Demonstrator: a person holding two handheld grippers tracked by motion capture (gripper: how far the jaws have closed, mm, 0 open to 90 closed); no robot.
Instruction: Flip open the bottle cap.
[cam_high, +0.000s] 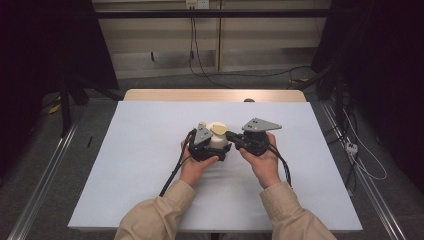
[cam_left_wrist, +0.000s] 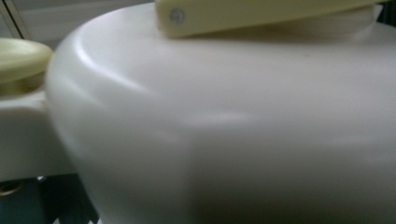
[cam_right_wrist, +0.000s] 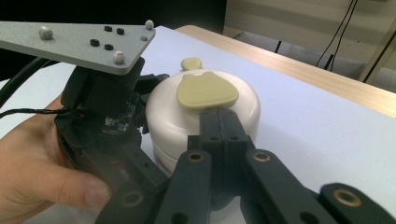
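Position of the white container: it stands upright on the counter, near the middle of the pale sheet, directly between your two hands. Its top carries a pale yellow flap lid, which lies flat on the container's crown, and a small yellow knob sits at the container's far edge as the right gripper view shows it.

Left tool: you hold it against the container's left side, touching or all but touching it. In the left gripper view the container's rounded white wall sits tight against the lens, with the yellow flap's edge above it. Its jaws cannot be made out in any view, so I cannot tell whether they are spread or pressed on the container.

Right tool: you hold it on the container's right side, aimed at the container's top. Its two black jaws are pressed together with no gap between them, and their tips lie at the near edge of the yellow flap, right at the container's rim. Whether the tips actually pinch the flap's edge cannot be told from this angle.

Your left hand wraps the left tool's body just beside the container.
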